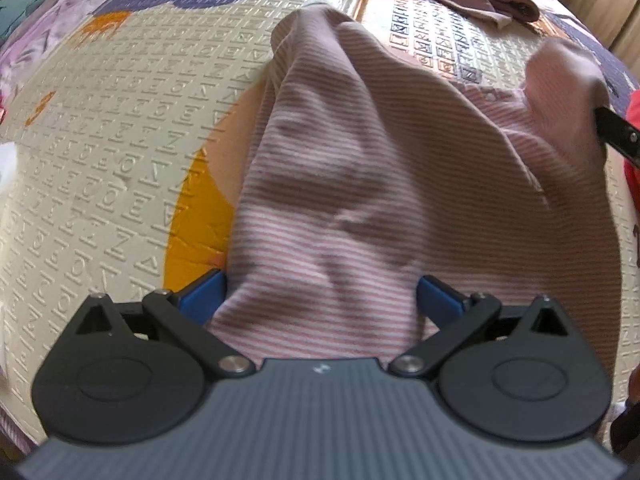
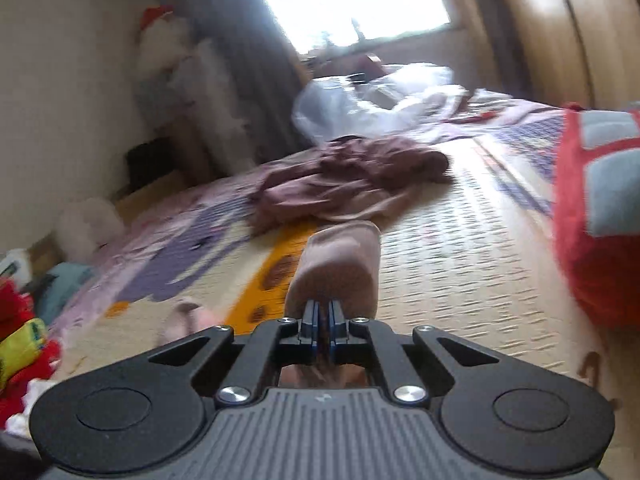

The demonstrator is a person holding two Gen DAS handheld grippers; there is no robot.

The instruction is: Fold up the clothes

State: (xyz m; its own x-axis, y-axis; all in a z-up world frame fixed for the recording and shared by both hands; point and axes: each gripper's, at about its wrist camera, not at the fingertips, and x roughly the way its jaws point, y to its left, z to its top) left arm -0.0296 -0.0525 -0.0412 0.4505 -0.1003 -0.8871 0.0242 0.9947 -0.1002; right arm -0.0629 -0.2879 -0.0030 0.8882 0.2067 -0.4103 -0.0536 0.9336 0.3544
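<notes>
Left wrist view: the left gripper (image 1: 320, 300) has its fingers (image 1: 204, 296) spread wide over the striped shirt (image 1: 360, 184) on the mat (image 1: 120, 120) — nothing pinched. Right wrist view: the right gripper (image 2: 323, 314) is clamped on a fold of the shirt (image 2: 336, 268), lifted off the mat (image 2: 460, 248) — another garment (image 2: 344, 184) lies farther off.

Striped garment (image 1: 400, 184): soft ribbed knit cloth, matt. Mat (image 1: 132, 128): embossed, slightly glossy foam-like surface. Left gripper (image 1: 320, 300): matt black plastic links, bright metal pivots, smooth blue pads (image 1: 202, 296).
</notes>
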